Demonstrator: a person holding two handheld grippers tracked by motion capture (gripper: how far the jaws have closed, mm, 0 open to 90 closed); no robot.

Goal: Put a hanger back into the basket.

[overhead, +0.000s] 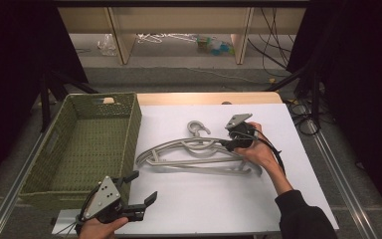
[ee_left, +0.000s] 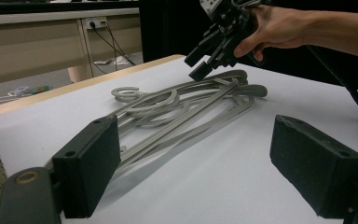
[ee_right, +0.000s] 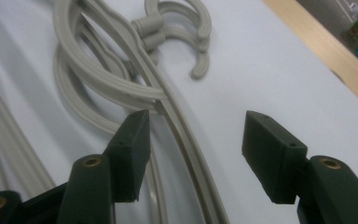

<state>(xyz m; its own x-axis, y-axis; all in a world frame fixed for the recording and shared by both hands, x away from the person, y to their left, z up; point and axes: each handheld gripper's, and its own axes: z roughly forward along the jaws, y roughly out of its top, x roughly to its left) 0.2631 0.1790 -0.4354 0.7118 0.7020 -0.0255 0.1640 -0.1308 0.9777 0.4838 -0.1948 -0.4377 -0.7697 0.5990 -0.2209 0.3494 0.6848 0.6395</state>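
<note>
— Where are the hangers (overhead: 199, 154)?
— In a grey pile on the white sheet (overhead: 219, 199), mid-desk (overhead: 209, 98), nearer the far edge than the near one. Their hooks (overhead: 198, 128) point to the far edge; the bars run left to right.

— And the right hand-held gripper (overhead: 227, 145)?
— At the pile's right end, just right of the hooks. In its own view the jaws stand part open and straddle one hanger's arm (ee_right: 186, 140): the left pad is right against the plastic, the right pad is well clear of it. Nothing is clamped — no pad presses from both sides.

— The left hand-held gripper (overhead: 144, 188)?
— Near the desk's near left corner, just beside the basket's (overhead: 64, 149) near right corner. Jaws wide apart, nothing between them; they point across the sheet at the pile.

— The basket?
— Green, woven, along the desk's left edge, apart from the hangers.
</note>
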